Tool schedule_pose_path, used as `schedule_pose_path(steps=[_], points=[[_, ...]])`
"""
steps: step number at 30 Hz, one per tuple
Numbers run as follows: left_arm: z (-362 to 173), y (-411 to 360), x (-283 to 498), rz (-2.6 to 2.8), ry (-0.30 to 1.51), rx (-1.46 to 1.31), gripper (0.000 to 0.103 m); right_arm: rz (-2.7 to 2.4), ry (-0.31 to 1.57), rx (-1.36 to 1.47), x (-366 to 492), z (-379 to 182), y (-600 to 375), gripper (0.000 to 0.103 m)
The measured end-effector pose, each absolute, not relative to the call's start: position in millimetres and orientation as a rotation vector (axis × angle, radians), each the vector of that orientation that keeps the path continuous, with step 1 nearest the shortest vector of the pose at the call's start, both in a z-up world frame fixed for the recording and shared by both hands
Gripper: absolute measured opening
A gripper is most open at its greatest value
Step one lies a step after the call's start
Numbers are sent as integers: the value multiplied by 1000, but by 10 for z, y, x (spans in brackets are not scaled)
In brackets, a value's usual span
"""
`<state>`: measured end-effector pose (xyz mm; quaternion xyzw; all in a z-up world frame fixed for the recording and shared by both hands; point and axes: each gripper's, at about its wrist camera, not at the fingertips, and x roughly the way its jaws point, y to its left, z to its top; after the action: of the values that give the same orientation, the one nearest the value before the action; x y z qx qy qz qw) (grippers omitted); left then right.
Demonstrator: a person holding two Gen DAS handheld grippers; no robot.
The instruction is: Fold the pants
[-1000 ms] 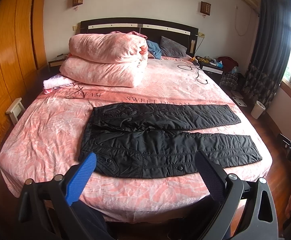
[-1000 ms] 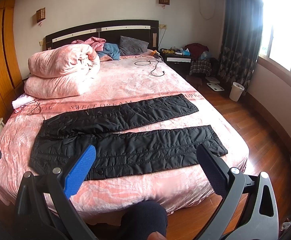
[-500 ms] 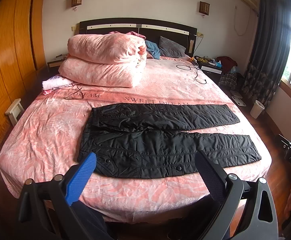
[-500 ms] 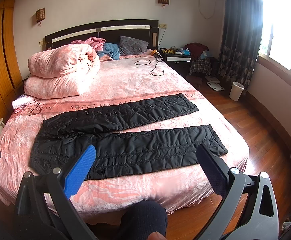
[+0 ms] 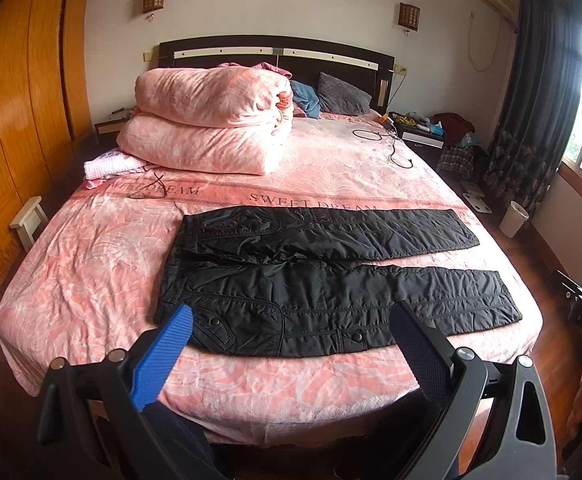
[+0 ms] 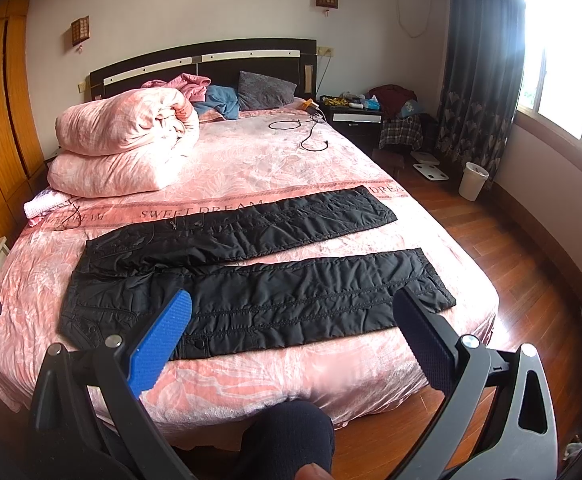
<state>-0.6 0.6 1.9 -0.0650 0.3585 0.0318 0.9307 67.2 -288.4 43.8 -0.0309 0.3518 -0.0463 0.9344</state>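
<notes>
Both pairs of fingers stand spread wide with nothing between them: the left gripper (image 5: 291, 344) shows its blue pad low at the left of its frame and its black pad low at the right, and the right gripper (image 6: 295, 332) looks the same in its own view. Each hangs short of the bed's near edge, touching no cloth. The black quilted pants (image 5: 323, 280) lie flat across the middle of the frame on the pink bedsheet (image 5: 91, 264), waistband toward the left, both legs running to the right and parted by a thin strip of sheet; the nearer leg lies close to the mattress edge. Judging from this, folding has not begun and the step in hand is the approach. The next move likely calls for pinching the far leg at waist and cuff and laying it over the near one, edges matched, or the reverse. The padded fabric looks slippery and thick, so a deep bite should hold better. A rolled pink duvet (image 5: 211, 120) sits in the upper left, well apart from the pants, and a black cable (image 5: 391, 148) lies toward the upper right. The person's dark-clad knee (image 6: 287, 436) cuts into the bottom of the right view; the hands themselves are out of sight.
</notes>
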Motion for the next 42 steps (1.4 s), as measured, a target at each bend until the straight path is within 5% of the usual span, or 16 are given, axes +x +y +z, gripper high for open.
schedule_pose_path(steps=[31,39,42], points=[[-25,-5,84,38,758,-109,99,-98,751,-66,757,311,-2933,101],[-291,146,291,-114,822,-109,99,-21,623,-73,861,257,-3061,101],[-502,406,457,-115,841,-143,99,46,740,58,1149,7,-3396,101]])
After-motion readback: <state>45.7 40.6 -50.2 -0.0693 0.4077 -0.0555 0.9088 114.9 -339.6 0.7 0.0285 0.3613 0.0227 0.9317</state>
